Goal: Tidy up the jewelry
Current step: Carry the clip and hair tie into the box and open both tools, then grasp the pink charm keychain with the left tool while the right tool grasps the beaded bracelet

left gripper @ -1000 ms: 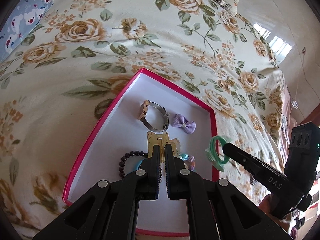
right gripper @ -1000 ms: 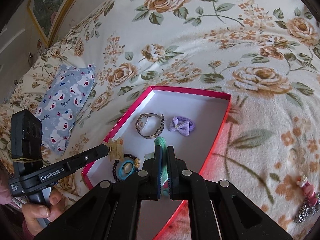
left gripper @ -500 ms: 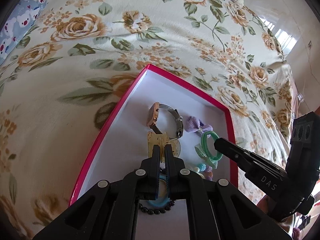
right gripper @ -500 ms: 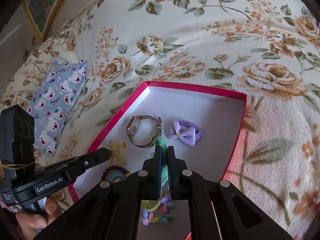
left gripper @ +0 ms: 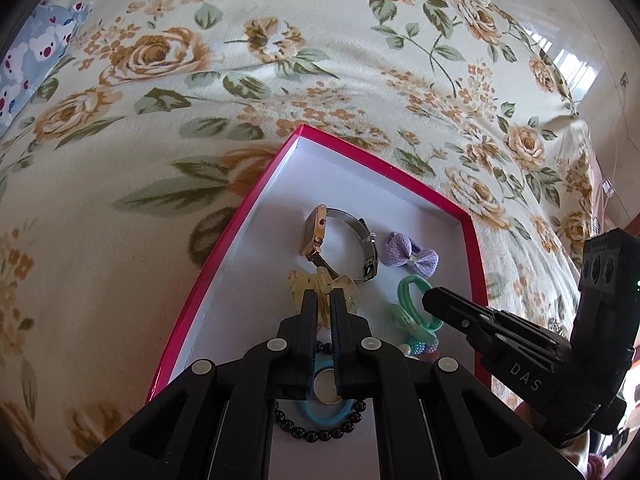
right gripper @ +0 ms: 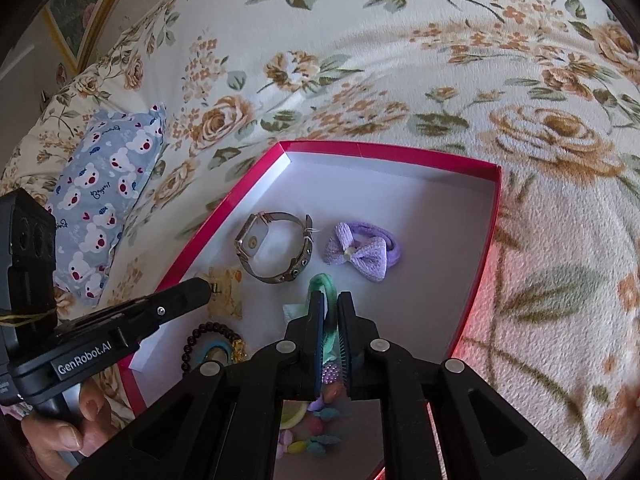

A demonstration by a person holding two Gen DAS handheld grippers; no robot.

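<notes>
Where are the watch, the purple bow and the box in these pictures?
watch (right gripper: 253, 242): right wrist view, on its square face.
purple bow (right gripper: 362, 258): right wrist view, on the right wing of the bow.
box (left gripper: 236, 224): left wrist view, on its pink left rim.

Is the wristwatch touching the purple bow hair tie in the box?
Apart. In the right wrist view, white box floor shows plainly between the wristwatch and the purple bow hair tie; the left wrist view shows this gap too.
</notes>
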